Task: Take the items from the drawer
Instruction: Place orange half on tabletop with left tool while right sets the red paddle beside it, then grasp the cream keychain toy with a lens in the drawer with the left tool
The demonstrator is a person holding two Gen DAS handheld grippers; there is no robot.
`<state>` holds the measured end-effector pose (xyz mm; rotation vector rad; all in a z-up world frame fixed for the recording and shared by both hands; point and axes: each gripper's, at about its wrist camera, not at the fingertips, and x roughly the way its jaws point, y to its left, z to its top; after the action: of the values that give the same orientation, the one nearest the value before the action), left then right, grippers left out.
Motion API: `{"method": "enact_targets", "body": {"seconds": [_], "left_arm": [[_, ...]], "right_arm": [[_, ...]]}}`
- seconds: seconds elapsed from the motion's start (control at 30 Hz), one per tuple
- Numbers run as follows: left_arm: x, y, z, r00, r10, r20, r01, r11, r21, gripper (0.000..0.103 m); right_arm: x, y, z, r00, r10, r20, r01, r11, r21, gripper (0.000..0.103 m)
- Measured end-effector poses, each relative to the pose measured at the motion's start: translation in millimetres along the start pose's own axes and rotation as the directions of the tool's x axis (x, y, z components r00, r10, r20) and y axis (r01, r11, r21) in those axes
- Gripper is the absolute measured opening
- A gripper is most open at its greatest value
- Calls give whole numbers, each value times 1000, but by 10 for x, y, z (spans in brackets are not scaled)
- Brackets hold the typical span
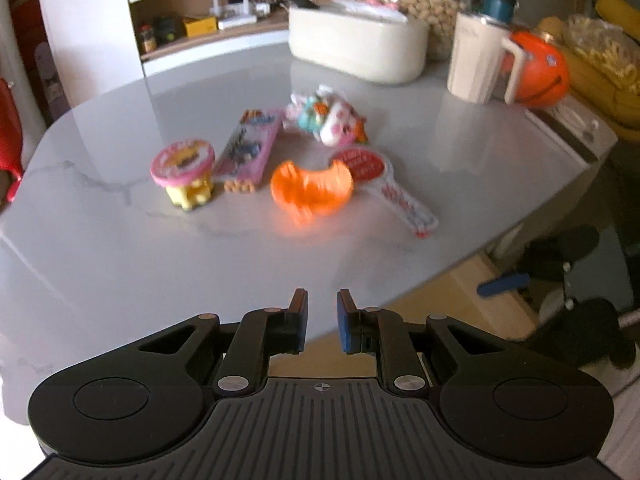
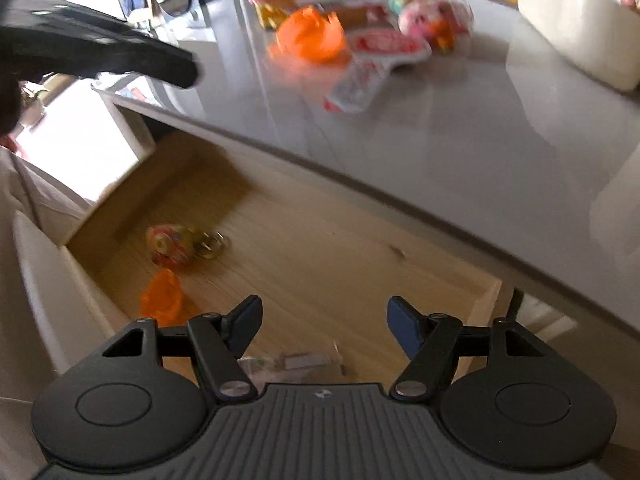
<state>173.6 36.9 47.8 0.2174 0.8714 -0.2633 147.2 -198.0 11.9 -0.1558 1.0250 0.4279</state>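
Right tongs [image 2: 325, 322] hang released, gripping nothing, over the open drawer [image 2: 328, 256]; an orange toy [image 2: 161, 297] lies at ten o'clock. Left tongs [image 1: 322, 316], nearly clenched, empty, face the tabletop [image 1: 120, 232].

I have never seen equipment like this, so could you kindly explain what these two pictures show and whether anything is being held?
There is no robot here: a person carries a hand-held two-finger gripper in each hand, and each has a wide-angle camera looking forward along its fingers.

The left-hand camera shows the left gripper above a grey marble-look table. On it lie small toys already set out, among them an orange toy, a pink-lidded yellow toy and a red-and-white paddle-shaped pack.

The right-hand camera shows the right gripper over the open wooden drawer beneath the table edge. Inside lie a blurred colourful toy, an orange piece and a clear packet.

Both grippers' fingers are apart and hold nothing.
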Motion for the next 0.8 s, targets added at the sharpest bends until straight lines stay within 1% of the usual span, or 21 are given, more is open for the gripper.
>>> {"method": "enact_targets", "body": {"seconds": [0.13,0.23,0.3,0.37,0.43,0.5,0.57,0.63,0.73,0.77,0.8], "left_arm": [[19,-30,-62,1000,1,-24,-1,1000,6,17],[26,-41,-95,999,-1,-39,1,1000,8,17],[22,-59,-116,999,-8,-48,9,1000,13,17],[10,-87,-153,998,-25,-61,27,999,33,17],[-4,-124,-218,994,-57,-91,63,995,72,17],[19,-154,-318,986,-82,-147,101,987,123,17],[107,-157,-451,968,-87,-233,129,977,171,18],[207,-140,-564,952,-69,-299,132,971,198,18],[325,-84,-694,934,-29,-356,122,962,244,18],[367,-56,-727,924,-24,-383,129,960,250,18],[406,-20,-748,911,-36,-410,144,961,235,18]], "right_arm": [[118,-16,-59,998,-31,-47,31,1000,-5,70],[172,-19,-92,997,-34,-75,33,999,-12,70],[172,-17,-94,997,-34,-76,33,999,-13,70],[181,-12,-97,996,-33,-82,32,999,-14,70],[196,-11,-99,995,-33,-92,31,999,-16,70],[204,-14,-98,995,-33,-97,32,999,-14,70],[203,-17,-96,994,-33,-101,32,999,-10,70],[194,-24,-98,994,-33,-103,32,999,-9,70],[193,-21,-96,994,-35,-107,34,999,-13,70],[194,-19,-96,993,-36,-109,35,999,-14,70],[196,-20,-97,993,-38,-109,36,999,-15,70]]}}
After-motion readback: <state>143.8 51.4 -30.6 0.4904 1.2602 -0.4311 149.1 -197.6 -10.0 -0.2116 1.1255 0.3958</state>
